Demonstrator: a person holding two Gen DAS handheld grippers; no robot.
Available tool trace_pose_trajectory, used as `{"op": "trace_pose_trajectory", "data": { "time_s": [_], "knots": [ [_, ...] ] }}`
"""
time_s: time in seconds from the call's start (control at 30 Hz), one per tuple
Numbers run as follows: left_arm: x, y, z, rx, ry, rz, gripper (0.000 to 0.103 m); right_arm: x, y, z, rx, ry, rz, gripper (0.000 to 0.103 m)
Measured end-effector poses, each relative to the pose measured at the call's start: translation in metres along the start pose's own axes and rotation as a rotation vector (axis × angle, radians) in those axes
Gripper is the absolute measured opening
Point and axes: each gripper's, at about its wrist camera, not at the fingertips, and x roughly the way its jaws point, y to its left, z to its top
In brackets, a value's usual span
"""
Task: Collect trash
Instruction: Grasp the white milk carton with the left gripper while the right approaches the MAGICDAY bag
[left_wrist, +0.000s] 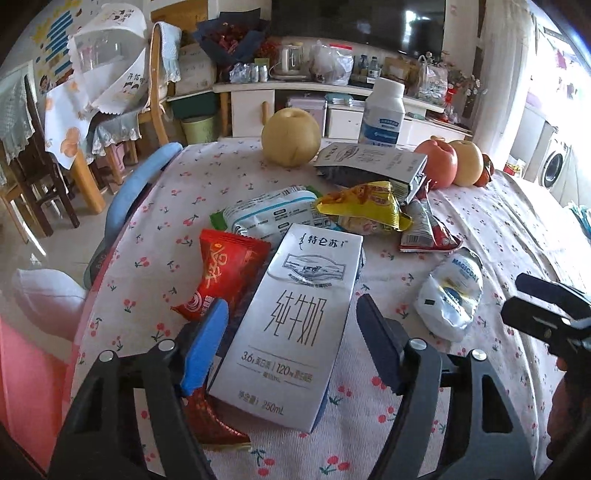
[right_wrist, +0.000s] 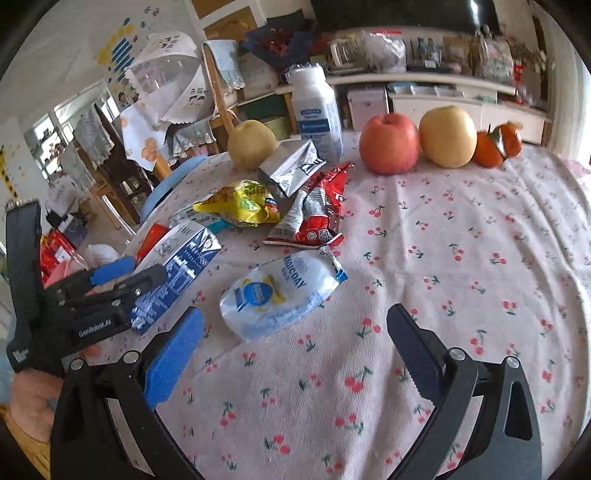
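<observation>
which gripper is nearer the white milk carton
Left. The left gripper straddles the milk carton, one finger on each side. The right gripper hangs open off to its side, near the white wrapper.

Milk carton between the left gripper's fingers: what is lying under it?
The milk carton overlaps a red snack wrapper at its left edge and a white-and-green packet at its far end. Whatever else lies beneath, on the tablecloth, is covered.

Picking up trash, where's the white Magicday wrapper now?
The white wrapper lies on the tablecloth just ahead of the right gripper, below the red wrappers.
</observation>
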Motion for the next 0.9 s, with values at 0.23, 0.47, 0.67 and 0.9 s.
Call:
{"op": "trace_pose_trajectory", "data": {
  "time_s": [0.23, 0.47, 0.67, 0.9],
  "knots": [
    [0.007, -0.007, 0.0, 0.008, 0.026, 0.015, 0.069, 0.02, -0.011, 0.008, 0.049, 0.041, 0.033, 0.098],
    [0.007, -0.018, -0.001, 0.038, 0.033, 0.0, 0.067, 0.03, 0.014, 0.019, -0.112, 0.031, -0.001, 0.098],
    [0.007, -0.023, -0.003, 0.05, 0.033, -0.001, 0.067, 0.039, 0.017, 0.025, -0.202, 0.07, 0.022, 0.098],
    [0.011, -0.023, -0.002, 0.037, 0.041, 0.002, 0.068, 0.05, 0.028, 0.021, -0.286, 0.095, -0.003, 0.098]
  ]
}}
